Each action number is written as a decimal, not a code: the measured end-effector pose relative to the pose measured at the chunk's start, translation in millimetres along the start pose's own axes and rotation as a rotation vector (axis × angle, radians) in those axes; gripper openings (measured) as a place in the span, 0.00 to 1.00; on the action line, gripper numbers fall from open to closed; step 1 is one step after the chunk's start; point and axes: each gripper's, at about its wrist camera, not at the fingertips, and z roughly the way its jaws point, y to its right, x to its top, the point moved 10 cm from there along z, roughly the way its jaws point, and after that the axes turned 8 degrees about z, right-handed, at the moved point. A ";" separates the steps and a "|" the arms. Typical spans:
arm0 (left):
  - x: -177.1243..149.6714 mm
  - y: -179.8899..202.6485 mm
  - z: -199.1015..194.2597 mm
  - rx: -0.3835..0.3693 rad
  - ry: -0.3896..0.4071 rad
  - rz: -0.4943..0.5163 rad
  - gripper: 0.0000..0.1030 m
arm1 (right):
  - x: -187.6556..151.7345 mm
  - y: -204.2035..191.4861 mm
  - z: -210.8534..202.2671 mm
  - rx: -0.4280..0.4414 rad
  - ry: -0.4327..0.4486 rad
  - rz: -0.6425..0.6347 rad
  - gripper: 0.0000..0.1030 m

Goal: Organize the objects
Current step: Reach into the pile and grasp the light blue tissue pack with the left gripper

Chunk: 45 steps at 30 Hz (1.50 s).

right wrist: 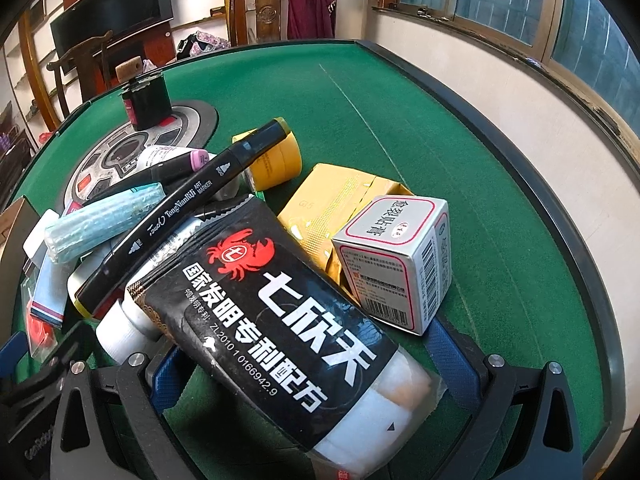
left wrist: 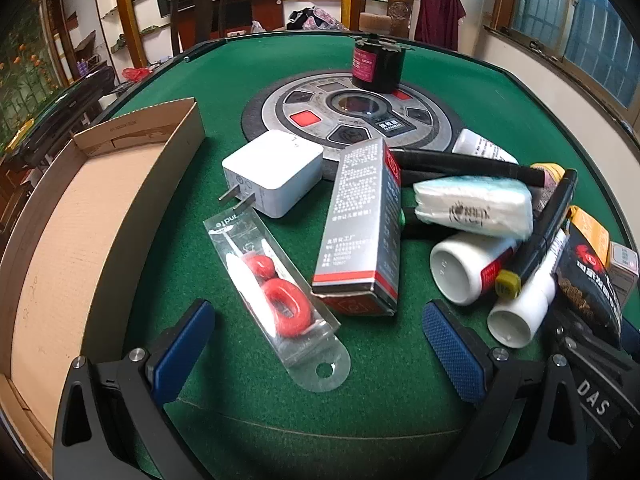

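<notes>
A pile of small objects lies on the green table. In the left wrist view my left gripper (left wrist: 320, 344) is open, its blue pads either side of a clear blister pack with red rings (left wrist: 276, 288) and the end of a silver and red box (left wrist: 362, 232). A white charger (left wrist: 274, 172), a tissue pack (left wrist: 476, 204), white bottles (left wrist: 468, 272) and a black marker (left wrist: 540, 232) lie around. In the right wrist view my right gripper (right wrist: 316, 364) is open with a black crab-logo packet (right wrist: 288, 320) lying between its pads. A small white box (right wrist: 394, 264) leans by the right pad.
An open cardboard box (left wrist: 80, 216) stands at the table's left. A round control panel (left wrist: 344, 116) in the table's middle carries a black jar (left wrist: 376, 64). A yellow packet (right wrist: 340, 204) and yellow tape roll (right wrist: 276, 160) lie behind the pile. Chairs stand beyond the table.
</notes>
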 end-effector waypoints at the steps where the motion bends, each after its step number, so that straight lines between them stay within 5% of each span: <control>1: 0.9 0.0 0.6 0.003 0.000 -0.002 1.00 | -0.1 -0.5 0.1 0.004 -0.004 -0.005 1.00; 10: 4.3 -1.1 2.7 0.025 0.003 -0.028 1.00 | -9.5 -4.8 -4.6 0.097 -0.059 -0.121 1.00; 13: 5.1 -0.8 3.8 0.021 0.004 -0.025 1.00 | -8.1 4.8 -14.2 0.177 -0.076 -0.049 1.00; 18: 4.8 -1.0 3.8 0.022 0.005 -0.026 1.00 | 19.3 23.8 -63.0 0.139 0.085 0.008 1.00; 23: 5.5 -1.2 4.7 0.031 0.004 -0.032 1.00 | 32.8 1.2 -132.5 0.272 0.347 -0.019 1.00; 26: 4.5 -0.6 4.6 0.012 -0.002 -0.018 1.00 | 19.3 -8.6 -96.6 0.228 0.175 -0.058 0.99; 27: 2.8 -0.1 3.1 0.001 -0.006 -0.012 1.00 | 15.9 -8.7 -90.2 0.284 0.145 -0.012 0.99; 32: 1.4 8.1 -24.9 -0.165 0.023 -0.019 1.00 | 17.6 5.1 -81.1 0.273 0.156 0.037 1.00; 39: 30.7 33.0 -58.6 -0.235 0.091 0.251 0.99 | 26.6 49.2 -72.3 0.220 0.172 0.063 1.00; 45: 55.8 56.0 -47.1 -0.276 0.082 0.377 0.82 | 35.4 61.9 -54.7 0.245 0.140 0.112 1.00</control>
